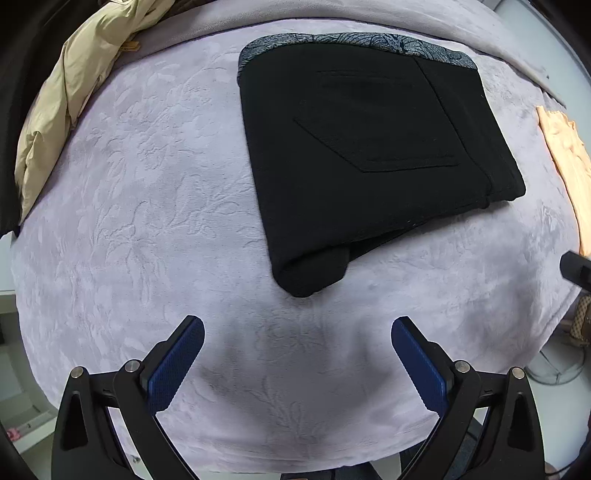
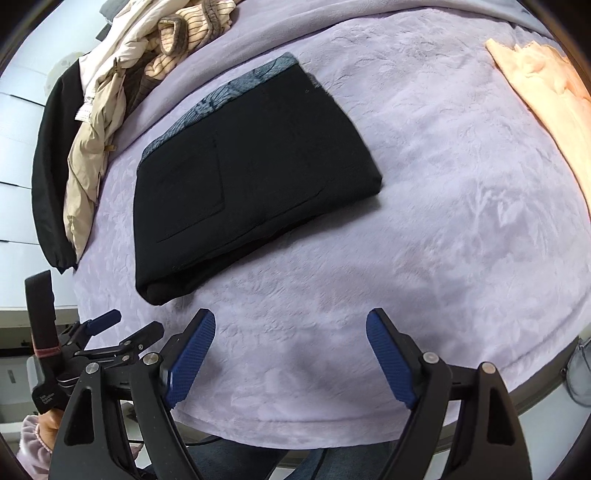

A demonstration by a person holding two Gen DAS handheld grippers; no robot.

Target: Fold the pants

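Black pants (image 1: 373, 155) lie folded into a thick rectangle on the lilac blanket, a grey patterned lining showing along the far edge and a back pocket facing up. In the right wrist view the same pants (image 2: 251, 166) sit ahead and to the left. My left gripper (image 1: 297, 328) hovers open over bare blanket, nearer than the fold's closest corner. Over the blanket near its front edge, my right gripper (image 2: 290, 321) also stands open with nothing between its blue pads. At the lower left of the right wrist view, the left gripper (image 2: 129, 325) appears with a hand on its handle.
The lilac blanket (image 1: 129, 221) covers the whole surface. A pile of clothes, beige jacket (image 2: 96, 129) and striped garment (image 2: 199, 26), lies at the far left. A peach cloth (image 2: 546, 85) lies at the far right edge. The blanket's front edge (image 2: 332, 424) drops off close to me.
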